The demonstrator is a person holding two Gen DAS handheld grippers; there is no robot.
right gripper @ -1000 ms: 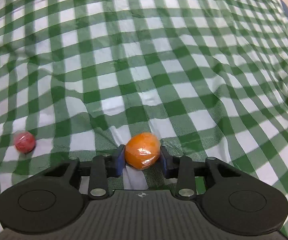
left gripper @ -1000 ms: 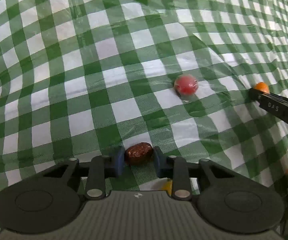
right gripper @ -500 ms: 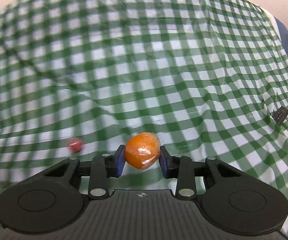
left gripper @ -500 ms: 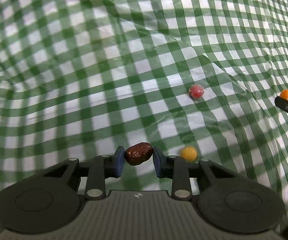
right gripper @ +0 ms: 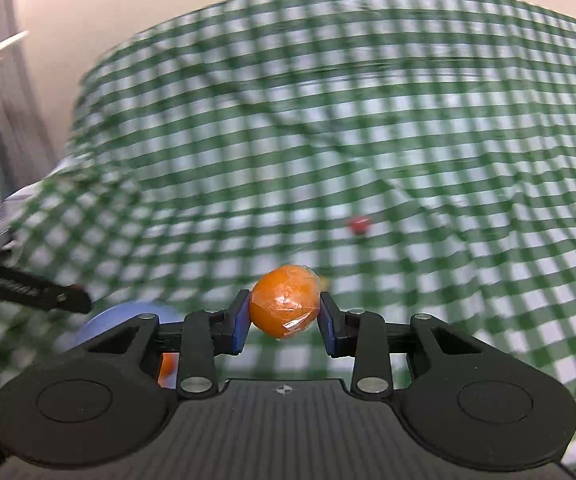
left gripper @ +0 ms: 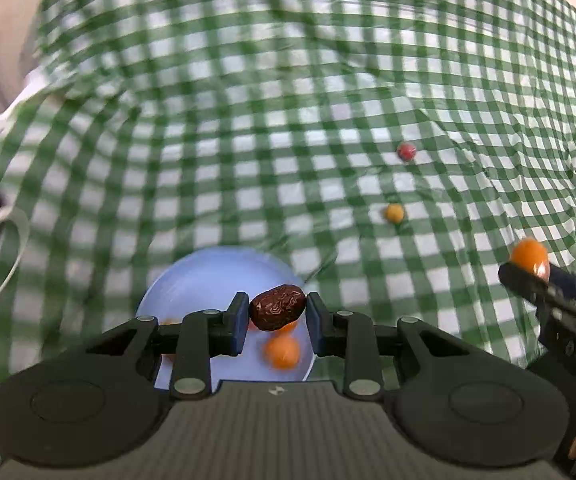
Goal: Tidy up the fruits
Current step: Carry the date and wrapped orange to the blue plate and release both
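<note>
L tongs (left gripper: 276,317) clamped on date (left gripper: 277,307) above blue plate (left gripper: 207,280); R tongs (right gripper: 283,322) clamped on wrapped orange (right gripper: 284,307).

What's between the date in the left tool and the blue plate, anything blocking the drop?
Nothing visible blocks it. The left tool holds the date over the blue plate, which already holds an orange fruit with bare space beside it.
</note>
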